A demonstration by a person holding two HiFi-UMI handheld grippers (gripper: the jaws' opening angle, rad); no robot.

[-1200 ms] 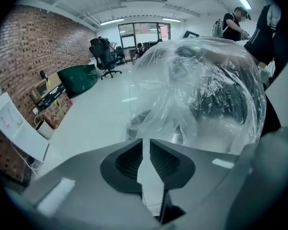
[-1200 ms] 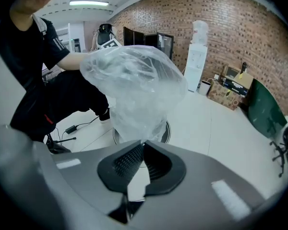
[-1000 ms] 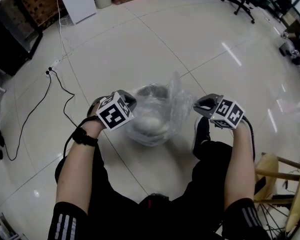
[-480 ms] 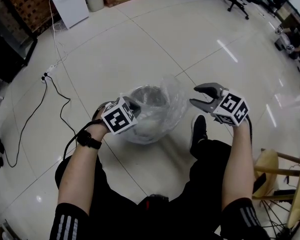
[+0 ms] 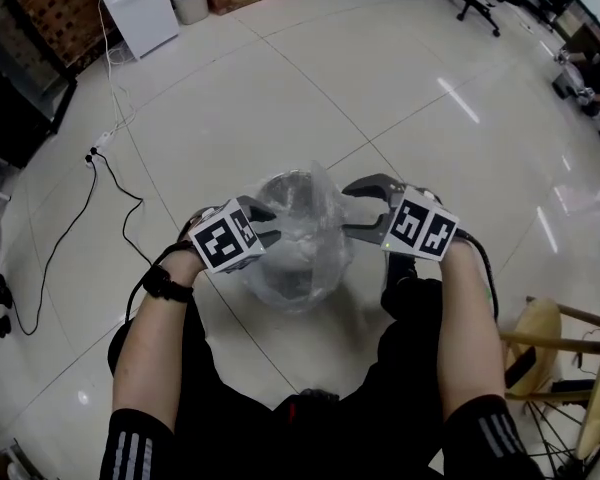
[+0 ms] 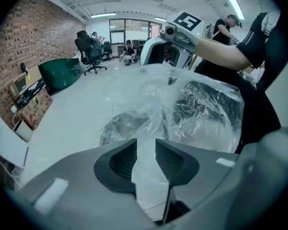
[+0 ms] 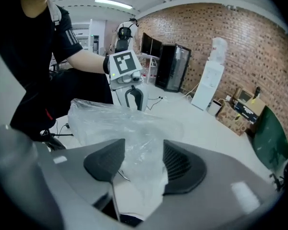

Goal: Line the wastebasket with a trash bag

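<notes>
On the floor (image 5: 230, 98) ahead of us: the wastebasket (image 5: 298, 190) stands upright, mouth up, with the clear trash bag (image 5: 315, 263) draped loosely over and around it.
Bearing: the basket lies between our two tools. The left gripper (image 5: 265, 223) is at the left side of the rim and the right gripper (image 5: 357, 208) at the right side, neither clearly nearer.
Axis: the basket's long axis runs vertically, so we judge the film must be drawn outward and down over the rim.
Left gripper: its jaws have just been opening and stand a narrow way apart. A fold of bag film runs through the gap, not pinched as far as we can see.
Right gripper: its jaws have just been opening too and are spread wider. Loose film bulges between the pads without being pressed.
Bag fit: the mouth looks bunched and uneven, so we judge the lining unfinished.
</notes>
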